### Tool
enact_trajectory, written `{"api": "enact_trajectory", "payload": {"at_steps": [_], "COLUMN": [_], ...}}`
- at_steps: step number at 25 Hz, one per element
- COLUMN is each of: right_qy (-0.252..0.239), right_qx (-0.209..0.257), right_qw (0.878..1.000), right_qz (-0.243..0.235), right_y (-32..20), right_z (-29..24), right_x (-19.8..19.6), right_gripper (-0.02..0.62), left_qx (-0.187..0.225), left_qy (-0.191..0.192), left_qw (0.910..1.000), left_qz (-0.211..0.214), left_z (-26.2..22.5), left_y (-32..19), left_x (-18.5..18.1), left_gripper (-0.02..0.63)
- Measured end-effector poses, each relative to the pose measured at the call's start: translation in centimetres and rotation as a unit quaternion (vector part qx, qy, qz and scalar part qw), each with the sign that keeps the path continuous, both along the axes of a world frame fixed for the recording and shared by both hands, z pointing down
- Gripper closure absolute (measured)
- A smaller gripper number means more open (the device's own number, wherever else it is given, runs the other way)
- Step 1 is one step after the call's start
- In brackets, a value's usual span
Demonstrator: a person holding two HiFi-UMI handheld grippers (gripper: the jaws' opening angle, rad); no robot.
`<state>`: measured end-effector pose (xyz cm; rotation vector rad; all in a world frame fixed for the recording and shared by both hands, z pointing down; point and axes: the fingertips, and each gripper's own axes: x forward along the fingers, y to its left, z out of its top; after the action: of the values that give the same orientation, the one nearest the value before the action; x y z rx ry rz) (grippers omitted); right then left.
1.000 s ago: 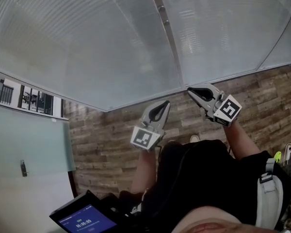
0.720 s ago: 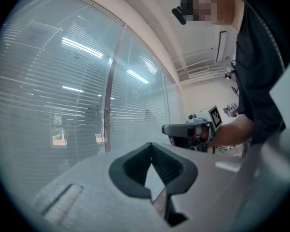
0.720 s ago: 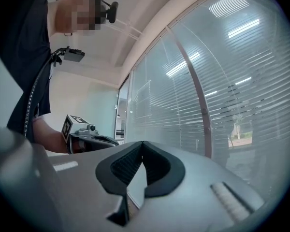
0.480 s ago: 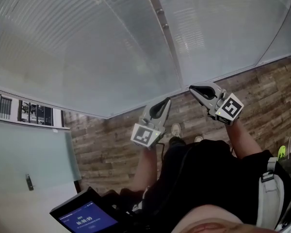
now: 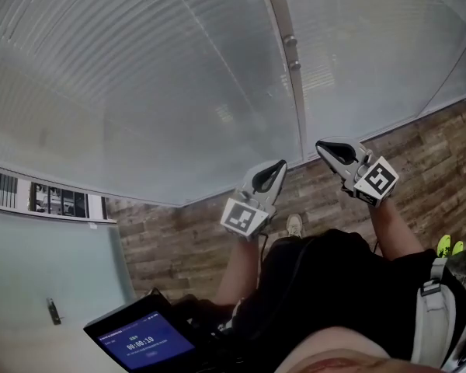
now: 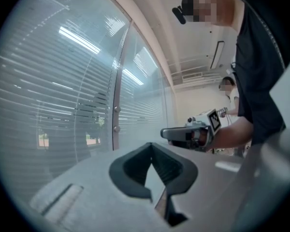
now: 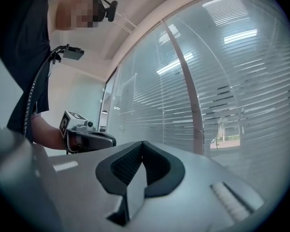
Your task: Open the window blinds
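Note:
Closed horizontal blinds [image 5: 163,84] cover the glass wall across the top of the head view, split by a grey window post [image 5: 293,68]. My left gripper [image 5: 278,166] is held level near the blinds' lower edge, jaws shut and empty. My right gripper [image 5: 325,146] hangs just right of the post, also shut with nothing in it. In the left gripper view, the blinds [image 6: 63,95] and post [image 6: 116,115] lie ahead, with the right gripper [image 6: 179,133] to the side. The right gripper view shows the slats [image 7: 241,91], the post [image 7: 195,120] and the left gripper [image 7: 94,139].
Wood-plank floor [image 5: 179,231] runs below the window. A frosted glass door [image 5: 46,263] stands at the left, and a dark device with a lit blue screen [image 5: 144,340] sits at the lower left. My shoe [image 5: 293,225] shows on the floor. Another person [image 6: 227,88] stands far off.
Both grippers have drifted a little to the right along the window, still shut. The window post and the floor have shifted in the head view as the person moved.

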<state>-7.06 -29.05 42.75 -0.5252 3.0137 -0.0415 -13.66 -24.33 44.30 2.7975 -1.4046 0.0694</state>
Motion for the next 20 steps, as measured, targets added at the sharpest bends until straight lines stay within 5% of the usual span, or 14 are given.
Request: {"api": "enact_trajectory", "payload": {"at_steps": [5,10,20], "right_qy": [0.018,0.040,0.070], "right_qx": [0.029,0.022,0.054], "right_qw": [0.999,0.997,0.985], "right_qz": [0.017,0.062,0.149], "right_y": [-0.2,-5.8,-8.5], "right_z": [-0.3,-0.7,-1.2], "right_x": [-1.4,-3.6,-2.4], "right_gripper": [0.589,0.589,0.589], "left_qx": [0.006,-0.006,0.009], "left_qy": [0.013,0.034,0.026], "left_qw": [0.9998,0.9985,0.9948], "left_qz": [0.010,0.043,0.098], "left_z": [0.1,0.3,-0.6], "left_y": [-0.4,-5.6,-8.4], "left_x": [-1.1,-3.6,-5.0], "left_gripper": [0.603,0.603,0.603]}}
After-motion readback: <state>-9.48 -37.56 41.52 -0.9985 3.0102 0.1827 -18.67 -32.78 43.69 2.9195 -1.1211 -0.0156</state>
